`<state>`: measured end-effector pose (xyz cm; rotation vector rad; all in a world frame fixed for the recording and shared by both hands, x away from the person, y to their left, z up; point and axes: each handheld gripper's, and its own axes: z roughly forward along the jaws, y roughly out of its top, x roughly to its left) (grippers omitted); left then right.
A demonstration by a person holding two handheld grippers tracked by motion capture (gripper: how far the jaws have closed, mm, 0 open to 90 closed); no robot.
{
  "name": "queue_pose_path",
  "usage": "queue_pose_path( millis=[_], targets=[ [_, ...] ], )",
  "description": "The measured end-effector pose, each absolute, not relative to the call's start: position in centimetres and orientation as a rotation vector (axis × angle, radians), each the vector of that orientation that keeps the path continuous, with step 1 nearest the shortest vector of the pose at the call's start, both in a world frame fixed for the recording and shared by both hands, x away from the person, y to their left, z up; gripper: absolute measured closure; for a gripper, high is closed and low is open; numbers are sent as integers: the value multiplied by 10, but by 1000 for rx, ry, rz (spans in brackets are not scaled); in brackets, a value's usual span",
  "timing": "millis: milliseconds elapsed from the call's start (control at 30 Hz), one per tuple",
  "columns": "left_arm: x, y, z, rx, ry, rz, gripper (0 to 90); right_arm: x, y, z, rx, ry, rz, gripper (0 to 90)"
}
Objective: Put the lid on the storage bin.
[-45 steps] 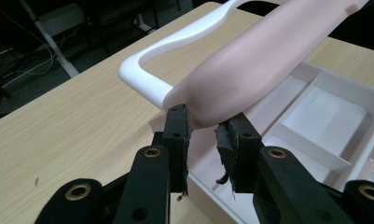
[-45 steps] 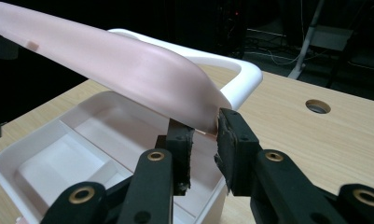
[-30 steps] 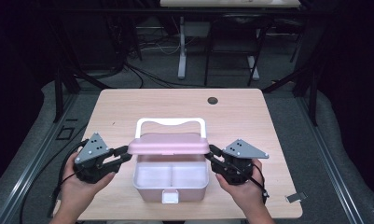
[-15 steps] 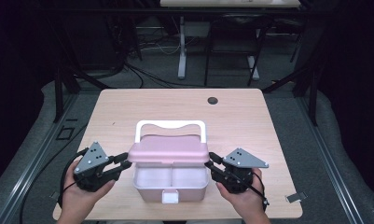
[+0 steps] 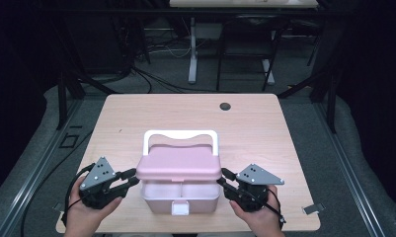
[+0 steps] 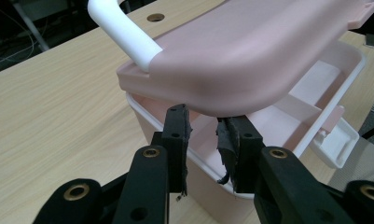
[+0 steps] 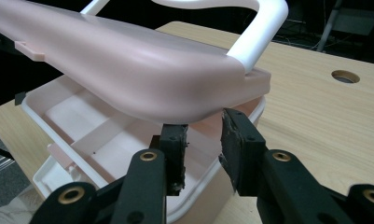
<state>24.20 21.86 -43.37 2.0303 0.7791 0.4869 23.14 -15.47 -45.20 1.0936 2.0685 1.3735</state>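
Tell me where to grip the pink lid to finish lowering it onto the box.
Probably at its two short end edges, one gripper from each side. The pink lid sits tilted, raised in front above the box, hinged at the back. The left gripper and right gripper already support those overhanging ends from beneath.

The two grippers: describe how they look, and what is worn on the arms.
Left gripper and right gripper: black linkage jaws with brass-ringed pivot holes and worn black pads. Each carries a grey three-cornered plate dotted with holes and trails a black cable. Bare forearms, no sleeves visible.
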Motion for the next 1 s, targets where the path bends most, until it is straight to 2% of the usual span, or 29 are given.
queue_pose_path(
  millis=[1000],
  targets=[
    [233, 222, -452, 2050, 784, 449, 729, 222, -161, -468, 1103, 2101, 1363, 758]
  ],
)
